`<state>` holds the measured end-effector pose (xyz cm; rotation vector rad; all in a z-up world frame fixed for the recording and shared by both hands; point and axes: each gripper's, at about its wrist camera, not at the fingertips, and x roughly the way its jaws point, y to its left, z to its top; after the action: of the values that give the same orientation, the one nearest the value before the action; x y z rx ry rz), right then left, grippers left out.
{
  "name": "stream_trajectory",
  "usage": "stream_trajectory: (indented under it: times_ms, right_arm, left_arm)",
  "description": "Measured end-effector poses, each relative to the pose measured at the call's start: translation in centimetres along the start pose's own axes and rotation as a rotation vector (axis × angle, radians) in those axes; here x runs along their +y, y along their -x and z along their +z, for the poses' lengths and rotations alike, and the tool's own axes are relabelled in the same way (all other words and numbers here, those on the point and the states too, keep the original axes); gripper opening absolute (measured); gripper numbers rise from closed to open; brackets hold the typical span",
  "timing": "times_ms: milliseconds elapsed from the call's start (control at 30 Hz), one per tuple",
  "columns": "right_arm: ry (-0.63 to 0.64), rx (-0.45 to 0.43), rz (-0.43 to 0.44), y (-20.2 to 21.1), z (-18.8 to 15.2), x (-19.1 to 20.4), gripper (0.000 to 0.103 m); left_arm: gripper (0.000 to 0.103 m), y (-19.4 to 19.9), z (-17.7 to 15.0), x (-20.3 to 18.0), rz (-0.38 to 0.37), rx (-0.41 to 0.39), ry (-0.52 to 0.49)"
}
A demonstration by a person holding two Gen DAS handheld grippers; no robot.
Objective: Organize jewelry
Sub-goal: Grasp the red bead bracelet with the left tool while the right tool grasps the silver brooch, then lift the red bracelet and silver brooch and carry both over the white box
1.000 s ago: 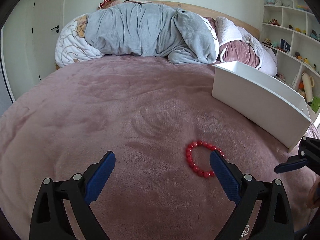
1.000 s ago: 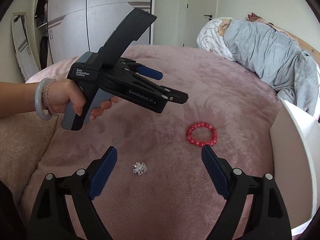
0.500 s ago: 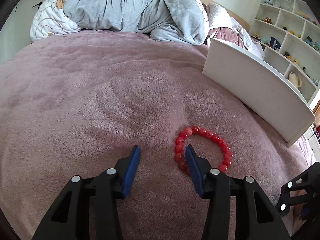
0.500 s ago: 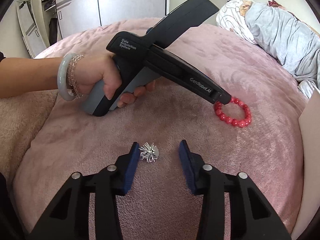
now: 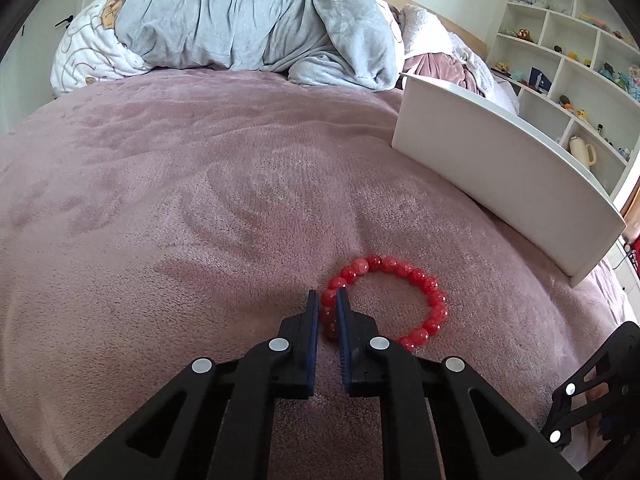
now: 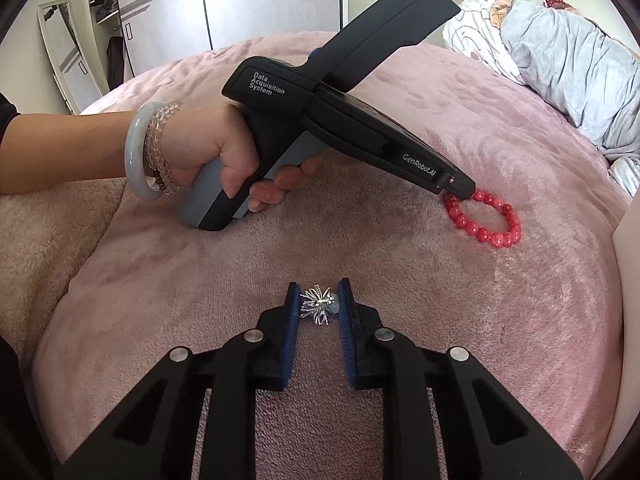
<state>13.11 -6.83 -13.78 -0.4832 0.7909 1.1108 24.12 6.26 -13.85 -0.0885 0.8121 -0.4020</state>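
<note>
A red bead bracelet [image 5: 404,280] lies on the pink blanket; it also shows in the right wrist view [image 6: 496,224]. My left gripper [image 5: 328,300] is shut on the left side of the bracelet, its blue pads pinching the beads. A small silver spiky brooch [image 6: 318,306] lies on the blanket. My right gripper [image 6: 319,300] is shut on the brooch, pads touching both sides. The left gripper's body [image 6: 360,120] and the hand holding it fill the middle of the right wrist view.
A white open box [image 5: 500,176] stands on the bed right of the bracelet; its wall shows at the right wrist view's edge [image 6: 628,280]. Grey and white bedding [image 5: 248,24] is piled at the bed's far end. White shelves [image 5: 580,60] stand beyond the box.
Both grippers have closed from wide open. The left came down onto the bracelet and pinched it. The right came down onto the silver brooch and pinched it.
</note>
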Motion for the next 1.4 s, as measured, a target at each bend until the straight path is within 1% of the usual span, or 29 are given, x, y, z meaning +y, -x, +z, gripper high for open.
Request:
stream_trajectory:
  times_ms: [167,333,533,833,1033,1267,1400]
  right_arm:
    - [0.012,-0.010,-0.014,0.4,0.1,0.3,0.020]
    - [0.010,-0.052,-0.018,1.7,0.5,0.5,0.019]
    - [0.006,-0.119,-0.041,3.9,1.4,0.4,0.019]
    - [-0.032,-0.264,-0.121,9.2,2.7,-0.7,0.019]
    - [-0.044,-0.353,-0.172,12.8,2.8,-1.1,0.020]
    - [-0.050,-0.446,-0.223,16.8,2.6,-0.7,0.020]
    - [-0.064,-0.500,-0.250,19.3,2.4,-0.9,0.020]
  left_arm:
    - [0.013,1.9,0.4,-0.2,0.019,-0.056,0.014]
    - [0.013,4.0,1.0,-0.5,0.021,-0.092,0.030]
    - [0.013,6.8,2.2,-1.4,0.056,-0.135,-0.004]
    - [0.013,11.3,4.3,-2.8,0.139,-0.166,-0.060]
    - [0.013,14.6,6.3,-4.9,0.181,-0.188,-0.127]
    - [0.013,17.8,8.7,-8.4,0.196,-0.227,-0.184]
    - [0.013,18.8,9.8,-10.2,0.199,-0.240,-0.194]
